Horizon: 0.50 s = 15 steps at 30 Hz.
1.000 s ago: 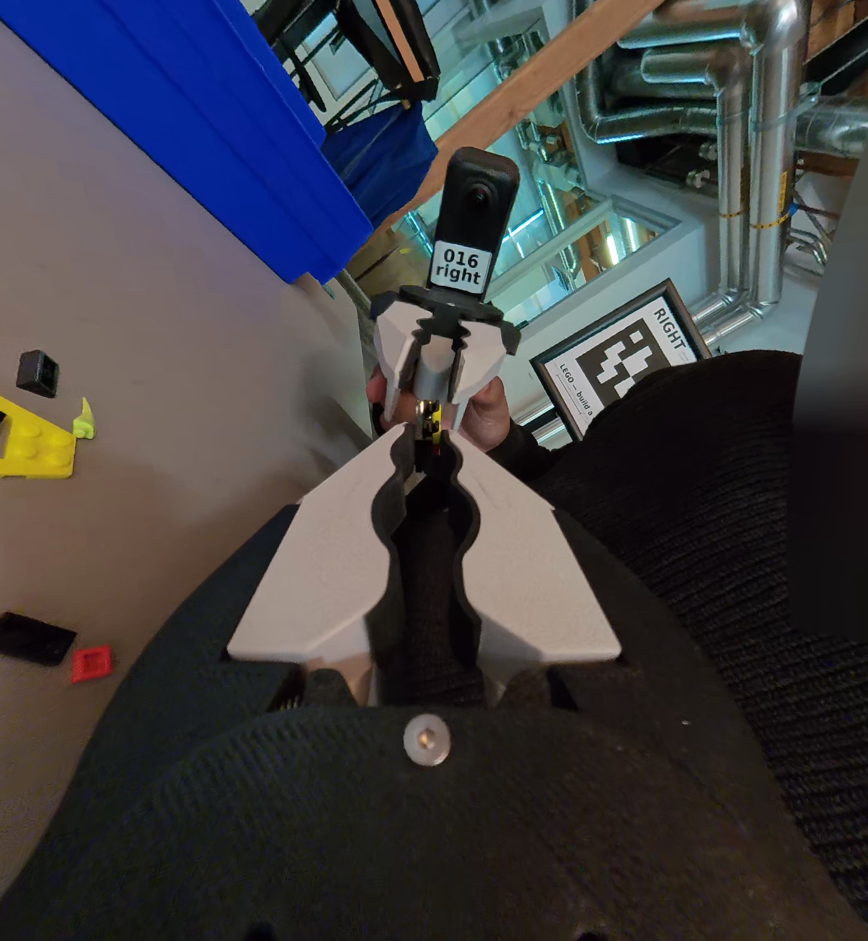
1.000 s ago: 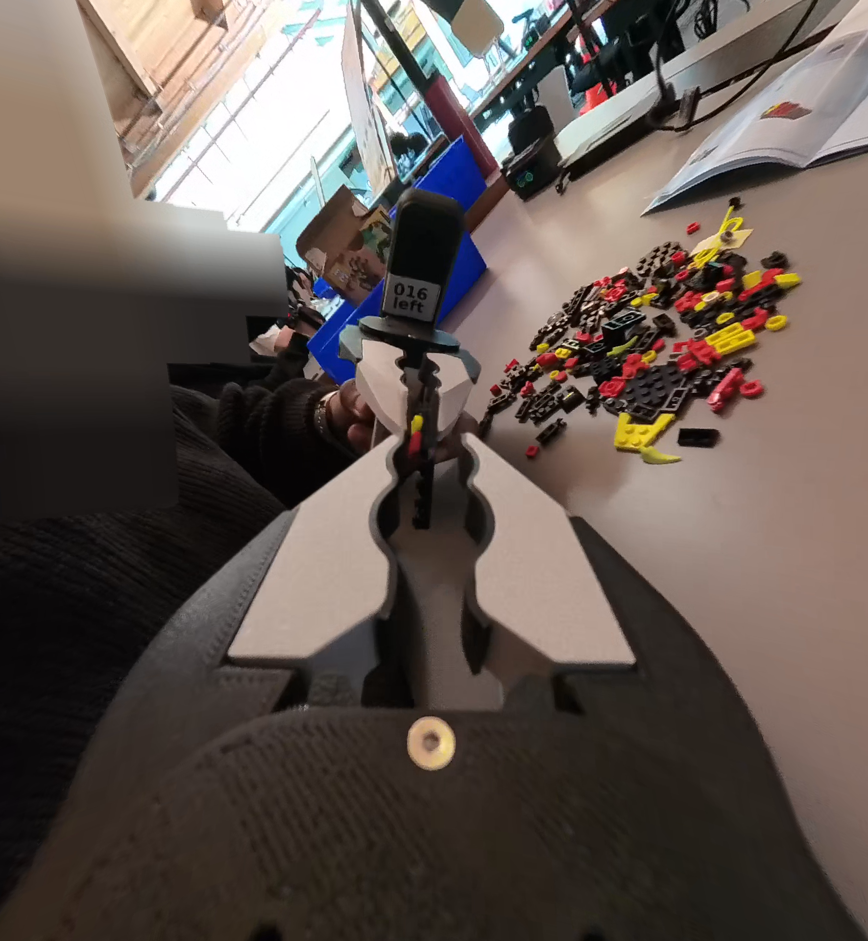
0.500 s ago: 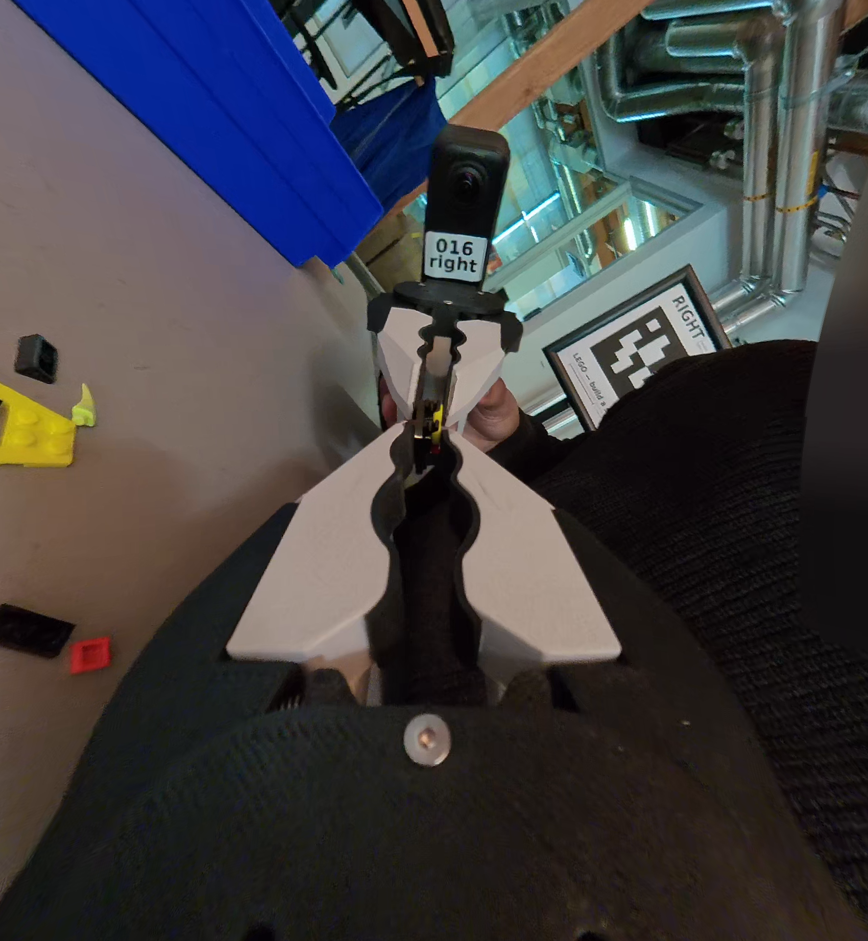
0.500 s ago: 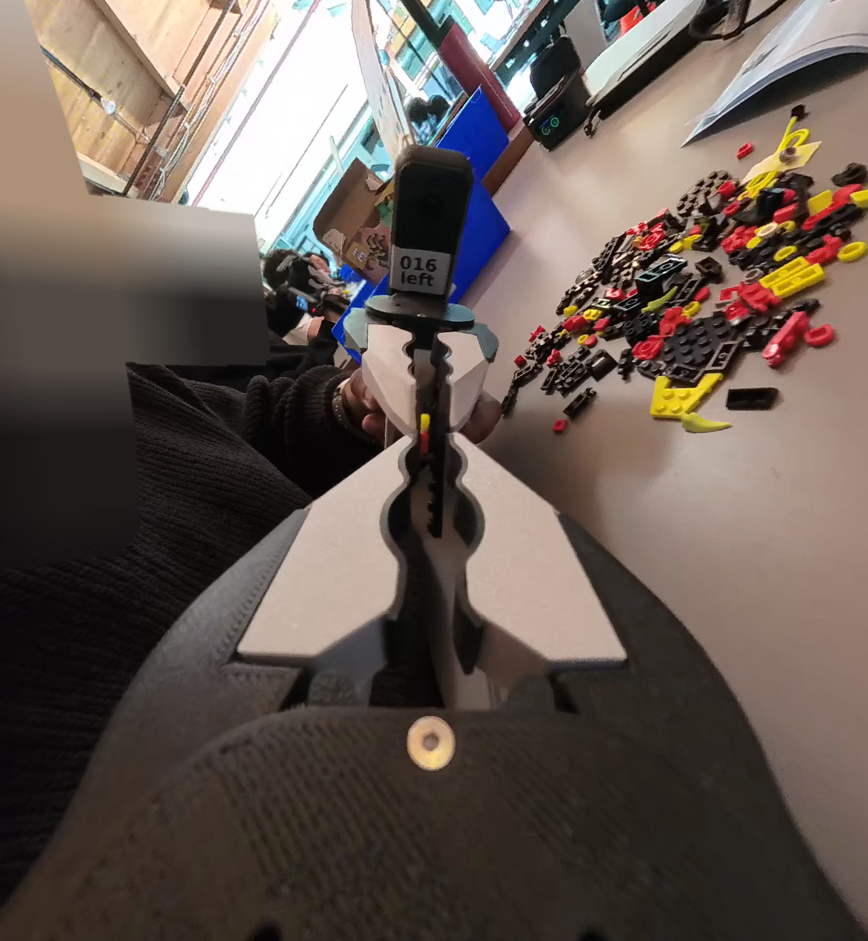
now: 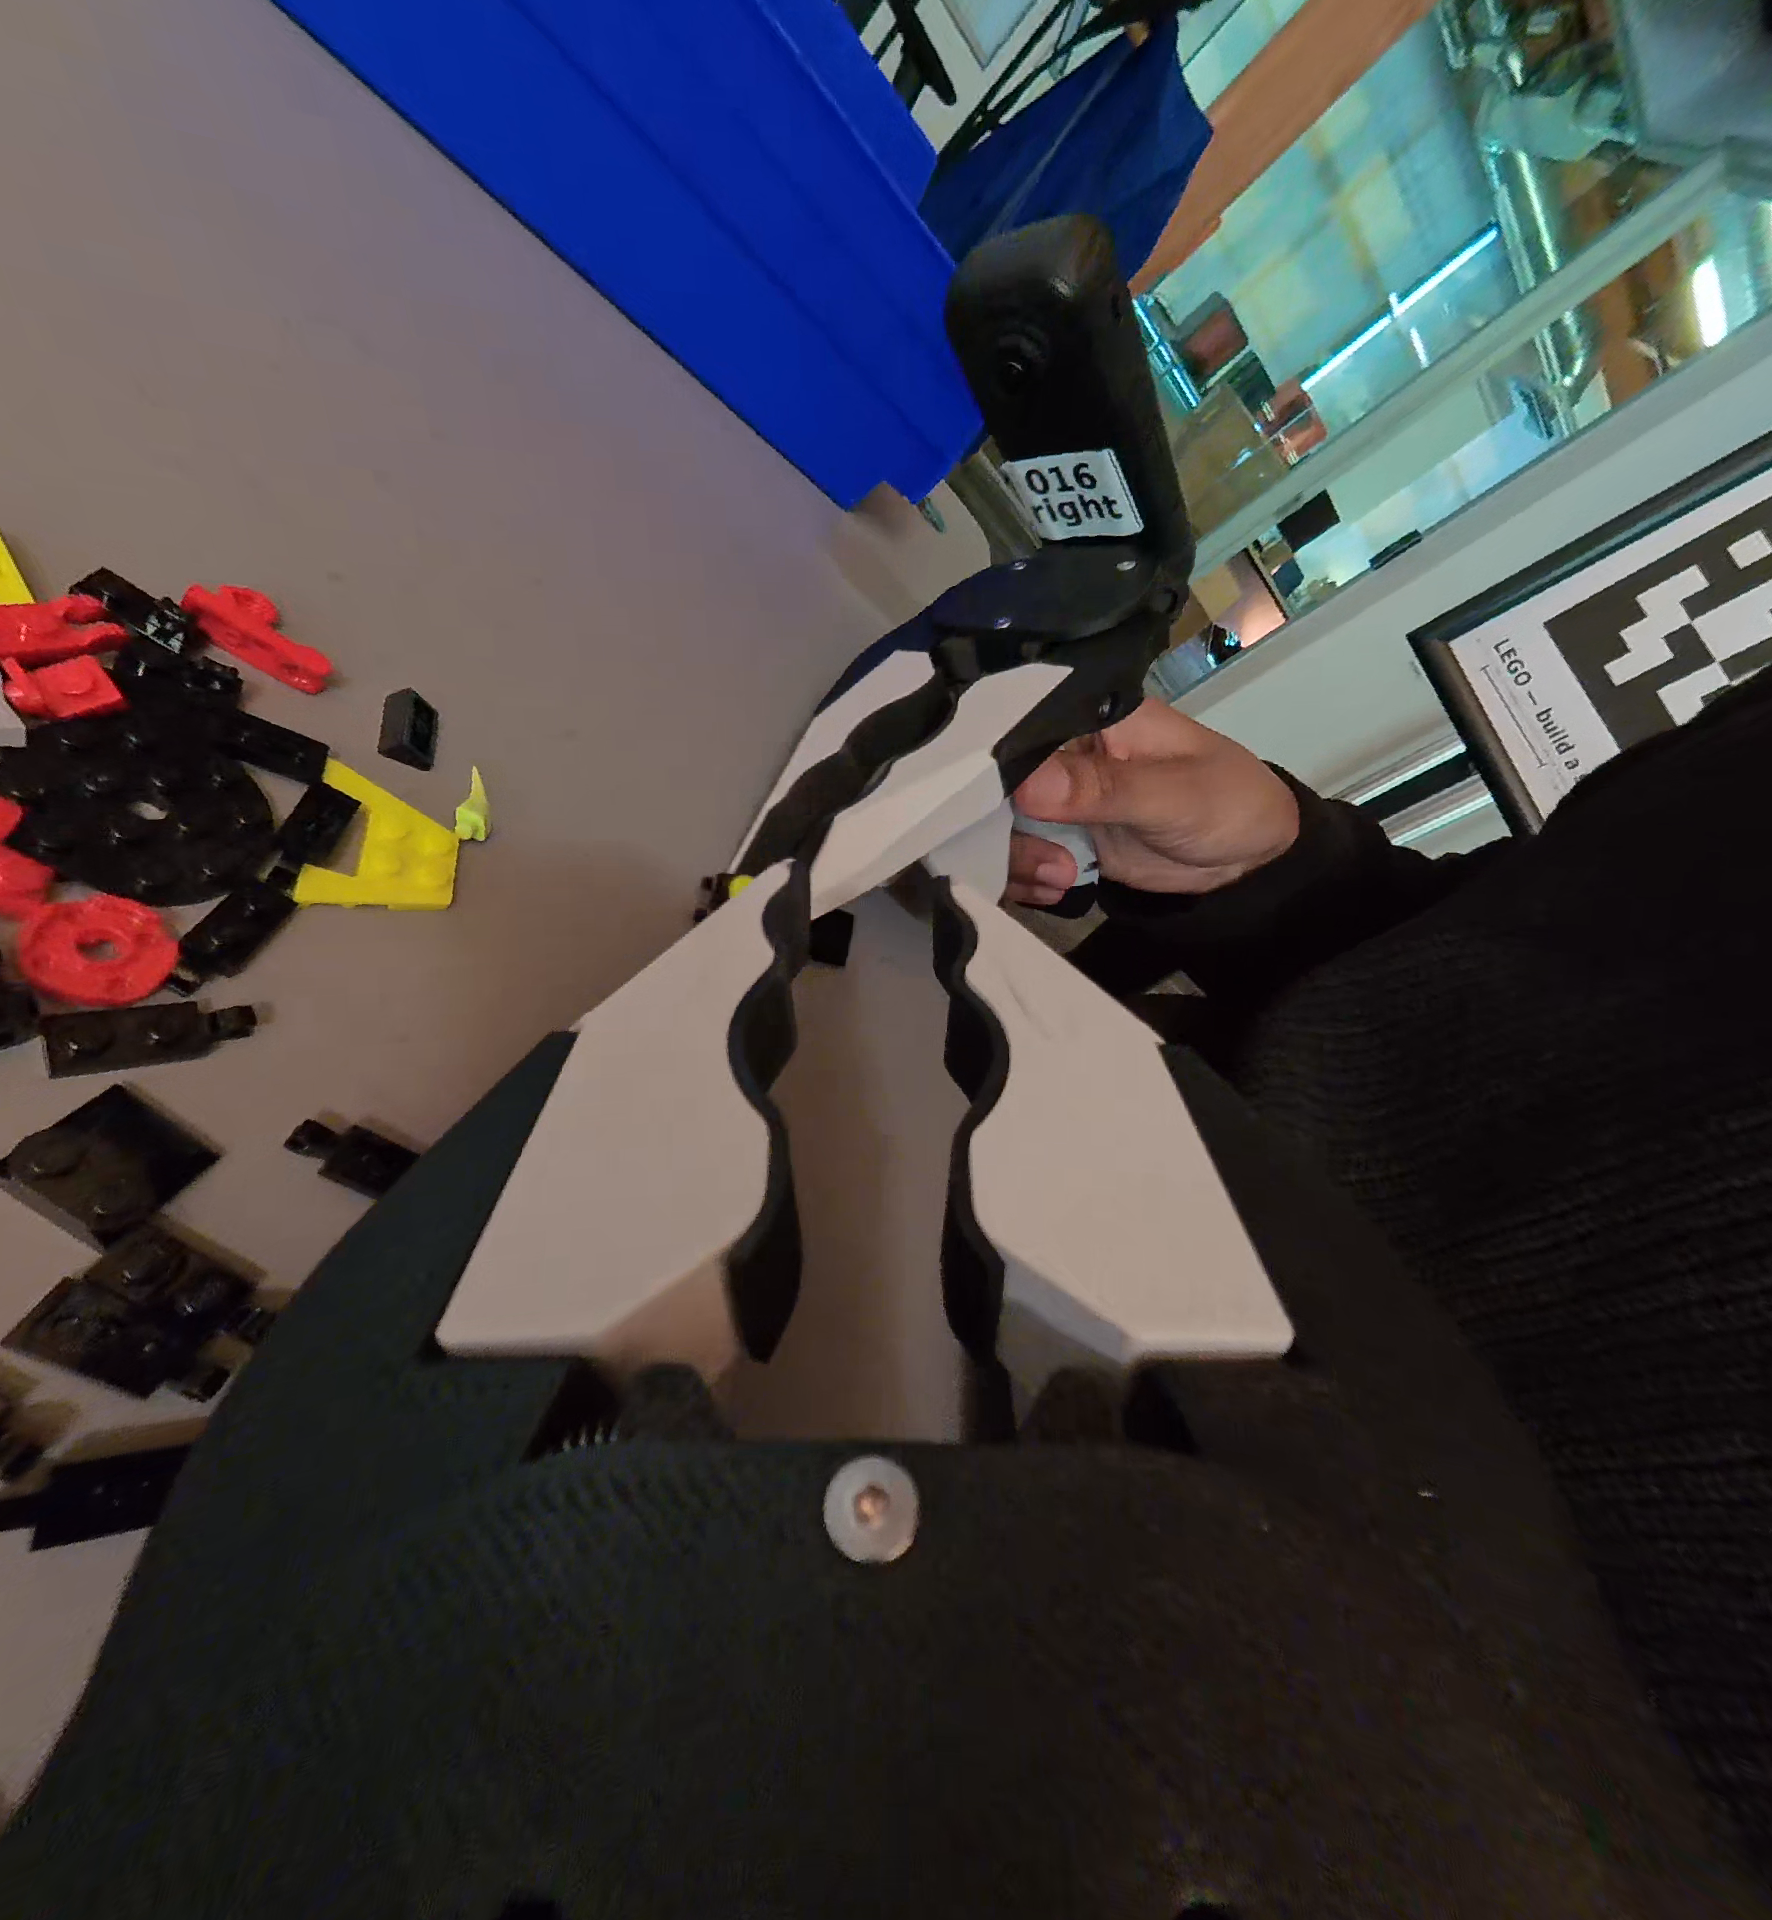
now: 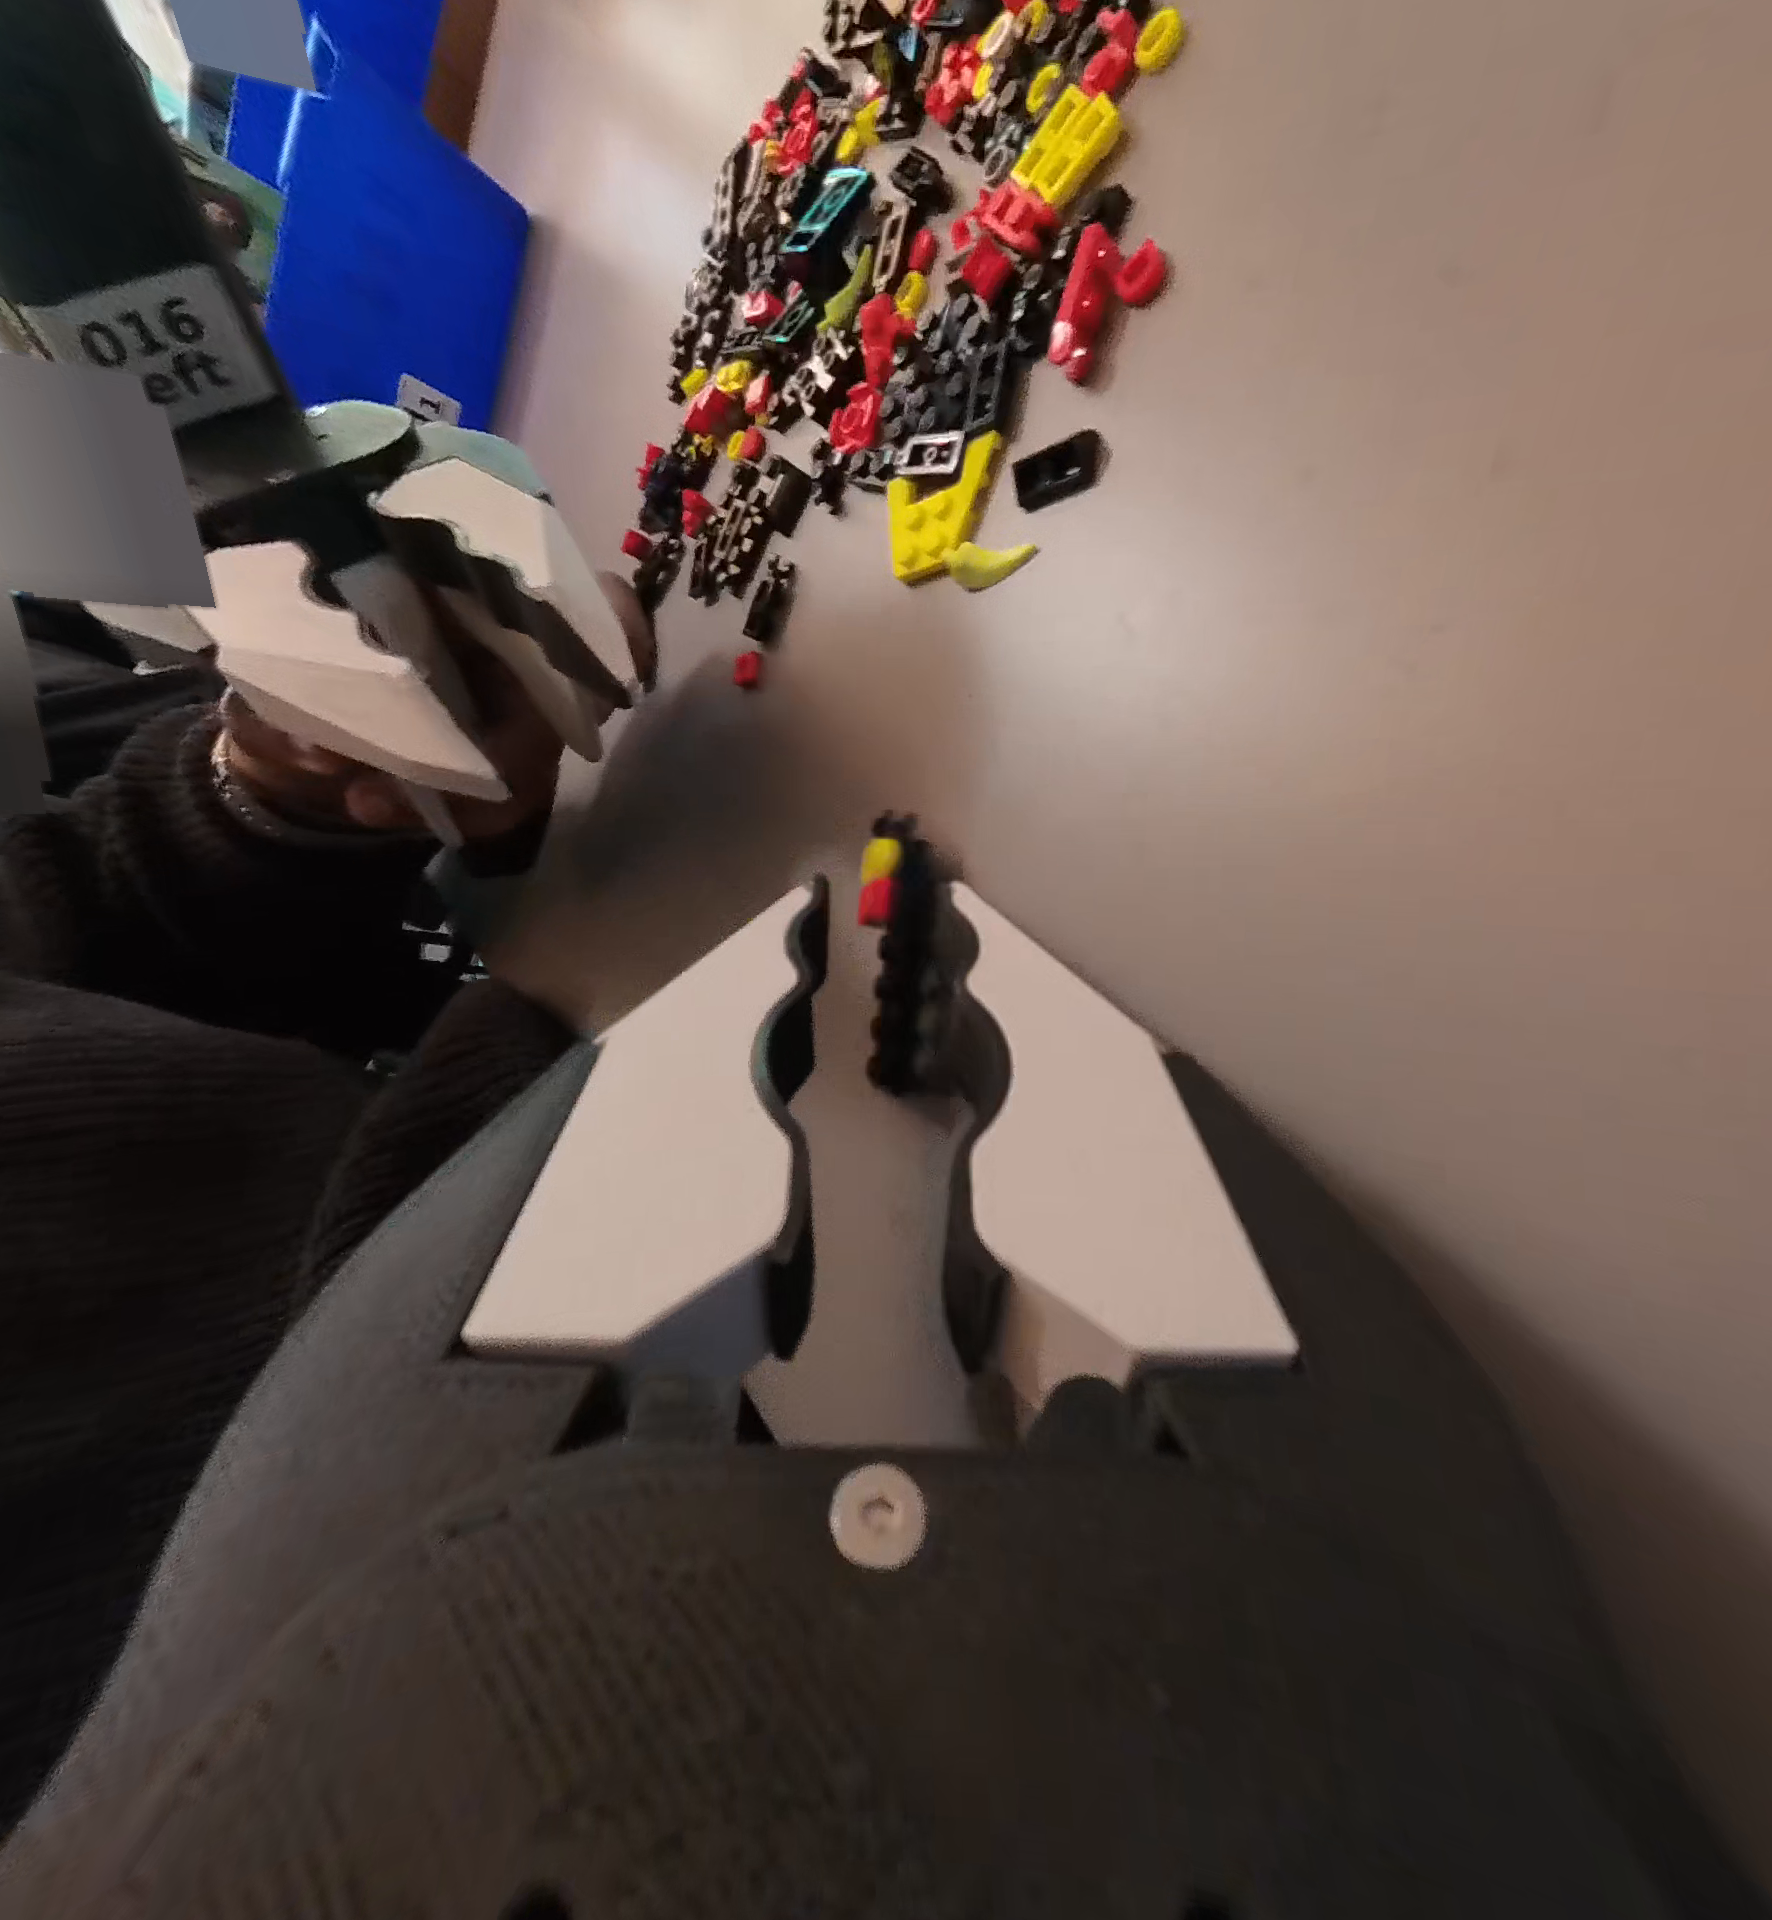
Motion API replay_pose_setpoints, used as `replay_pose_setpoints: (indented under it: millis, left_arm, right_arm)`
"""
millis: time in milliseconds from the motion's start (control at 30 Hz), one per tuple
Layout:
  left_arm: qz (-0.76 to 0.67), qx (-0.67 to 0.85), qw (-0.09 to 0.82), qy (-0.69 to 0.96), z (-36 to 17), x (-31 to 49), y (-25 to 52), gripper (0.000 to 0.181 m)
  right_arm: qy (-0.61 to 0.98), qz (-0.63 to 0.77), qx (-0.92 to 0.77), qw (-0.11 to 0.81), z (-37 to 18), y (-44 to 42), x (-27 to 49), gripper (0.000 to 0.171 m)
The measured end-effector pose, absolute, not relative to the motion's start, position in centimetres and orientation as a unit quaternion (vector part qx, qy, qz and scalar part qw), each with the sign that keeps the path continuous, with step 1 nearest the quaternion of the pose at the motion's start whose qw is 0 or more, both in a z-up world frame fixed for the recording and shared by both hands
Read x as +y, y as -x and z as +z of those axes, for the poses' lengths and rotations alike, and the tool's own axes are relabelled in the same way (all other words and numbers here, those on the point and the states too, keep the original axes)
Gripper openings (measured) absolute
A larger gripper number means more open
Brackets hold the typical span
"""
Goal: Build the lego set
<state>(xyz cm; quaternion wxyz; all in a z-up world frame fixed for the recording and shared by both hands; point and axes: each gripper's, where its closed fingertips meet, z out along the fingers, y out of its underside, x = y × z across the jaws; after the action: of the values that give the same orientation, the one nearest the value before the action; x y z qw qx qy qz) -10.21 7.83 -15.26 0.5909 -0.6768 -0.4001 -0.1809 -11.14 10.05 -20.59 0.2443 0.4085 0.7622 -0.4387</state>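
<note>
Right wrist view: the right gripper has its fingers spread; the small black assembly, with a red and a yellow piece at its tip, leans on the inner face of the right-hand finger, with a gap to the other one. Whether it is really gripped I cannot tell.
Left gripper: fingers spread, nothing between them.
Loose pieces: in a heap on the table, well apart from the assembly.
Step in hand, as I judge: secure the assembly, then fetch the next piece.
How to do it well: close the right fingers gently on the flat sides, so that the row does not tilt.
Next piece: take one from the edge of the heap, for example the yellow plate.
Risk: the assembly may slip out.
</note>
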Motion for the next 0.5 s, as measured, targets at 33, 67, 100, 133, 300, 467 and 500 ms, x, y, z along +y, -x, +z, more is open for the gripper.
replay_pose_setpoints:
  millis: [33, 67, 100, 133, 300, 467, 500]
  left_arm:
    - [-0.181, -0.401, 0.591, 0.676, -15.3, 7.8, 10.2, 0.021]
    - [-0.182, -0.402, 0.59, 0.676, -15.4, 7.7, 10.3, 0.021]
    - [-0.181, -0.403, 0.589, 0.676, -15.4, 7.7, 10.3, 0.02]
    - [-0.181, -0.403, 0.589, 0.676, -15.4, 7.7, 10.3, 0.02]
    - [-0.178, -0.397, 0.585, 0.685, -15.5, 7.8, 10.1, 0.02]
    - [-0.148, -0.389, 0.583, 0.698, -15.6, 7.6, 10.3, 0.013]
    - [-0.13, -0.384, 0.583, 0.704, -15.7, 7.5, 10.4, 0.005]
  right_arm:
    - [-0.403, -0.44, 0.764, 0.245, -20.4, 11.1, 10.1, 0.024]
    - [-0.4, -0.445, 0.764, 0.244, -20.1, 11.2, 10.2, 0.034]
    - [-0.395, -0.452, 0.765, 0.234, -19.7, 11.5, 10.4, 0.039]
    - [-0.389, -0.463, 0.767, 0.215, -19.2, 12.1, 10.8, 0.039]
    - [-0.313, -0.55, 0.774, -0.02, -13.5, 16.5, 13.4, 0.04]
    - [-0.257, -0.469, 0.799, -0.275, -13.1, 19.5, 16.3, 0.059]
    - [-0.248, -0.436, 0.812, -0.297, -14.1, 19.7, 16.7, 0.071]
